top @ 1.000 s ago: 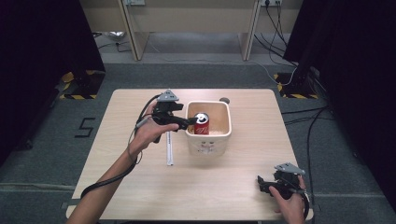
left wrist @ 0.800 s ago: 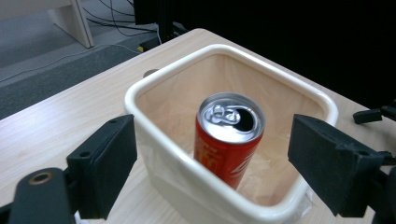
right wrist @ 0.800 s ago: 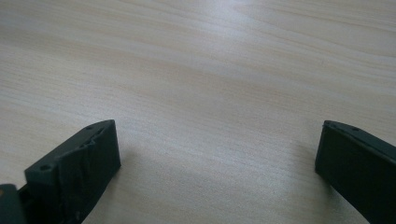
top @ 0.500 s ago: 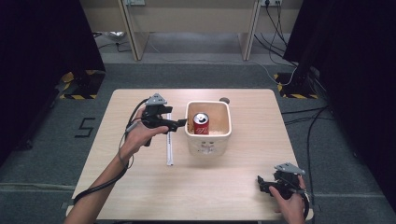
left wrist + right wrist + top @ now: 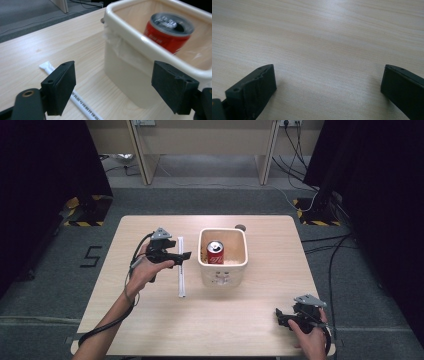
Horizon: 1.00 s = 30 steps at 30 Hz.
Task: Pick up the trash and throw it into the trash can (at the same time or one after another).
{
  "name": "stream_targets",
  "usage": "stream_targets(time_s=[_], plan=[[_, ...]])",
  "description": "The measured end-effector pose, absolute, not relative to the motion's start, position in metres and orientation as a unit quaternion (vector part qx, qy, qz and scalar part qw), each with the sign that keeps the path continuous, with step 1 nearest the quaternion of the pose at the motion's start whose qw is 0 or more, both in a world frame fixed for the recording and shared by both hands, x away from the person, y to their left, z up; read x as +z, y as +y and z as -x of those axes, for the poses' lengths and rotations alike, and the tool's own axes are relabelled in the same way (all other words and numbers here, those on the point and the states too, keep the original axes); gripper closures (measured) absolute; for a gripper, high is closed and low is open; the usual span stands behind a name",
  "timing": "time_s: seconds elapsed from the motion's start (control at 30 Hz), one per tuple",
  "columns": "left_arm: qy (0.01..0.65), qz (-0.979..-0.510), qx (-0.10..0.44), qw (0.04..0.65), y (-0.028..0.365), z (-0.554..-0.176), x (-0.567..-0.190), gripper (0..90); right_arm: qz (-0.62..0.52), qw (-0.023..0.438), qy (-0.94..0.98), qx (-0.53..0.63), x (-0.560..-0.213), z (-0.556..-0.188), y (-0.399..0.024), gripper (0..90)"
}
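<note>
Left gripper (image 5: 185, 255) withdrawn leftward from cream bin (image 5: 204, 262), jaws spread and empty above white wrapped straw (image 5: 181, 267), red can (image 5: 216, 252) upright inside bin, right gripper (image 5: 278, 314) spread wide, low over table (image 5: 240, 320) near corner.

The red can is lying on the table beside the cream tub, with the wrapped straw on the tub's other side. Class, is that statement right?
Not quite. The red can is not on the table; it stands inside the cream tub, as the high view and the left gripper view show. The wrapped straw does lie on the table beside the tub.
</note>
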State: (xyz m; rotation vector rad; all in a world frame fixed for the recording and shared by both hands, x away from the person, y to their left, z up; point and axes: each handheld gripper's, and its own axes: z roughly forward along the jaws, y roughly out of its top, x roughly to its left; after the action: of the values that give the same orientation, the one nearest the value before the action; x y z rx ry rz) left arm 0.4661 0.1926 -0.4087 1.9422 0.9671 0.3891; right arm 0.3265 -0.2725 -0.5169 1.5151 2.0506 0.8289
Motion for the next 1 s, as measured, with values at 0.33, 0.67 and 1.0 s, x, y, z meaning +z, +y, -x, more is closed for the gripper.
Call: stream_targets(time_s=[0.33, 0.67, 1.0], plan=[[0.416, -0.784, 0.155, 0.434, 0.199, -0.471, -0.44, 23.2, -0.55, 0.228, 0.745, 0.301, -0.517, -0.327, -0.273, 0.2], [0.435, -0.787, 0.157, 0.407, 0.198, -0.477, -0.472, 24.0, -0.55, 0.228, 0.745, 0.301, -0.517, -0.327, -0.273, 0.2], [0.456, -0.789, 0.15, 0.384, 0.203, -0.484, -0.493, 29.4, -0.551, 0.228, 0.744, 0.301, -0.517, -0.327, -0.272, 0.2]])
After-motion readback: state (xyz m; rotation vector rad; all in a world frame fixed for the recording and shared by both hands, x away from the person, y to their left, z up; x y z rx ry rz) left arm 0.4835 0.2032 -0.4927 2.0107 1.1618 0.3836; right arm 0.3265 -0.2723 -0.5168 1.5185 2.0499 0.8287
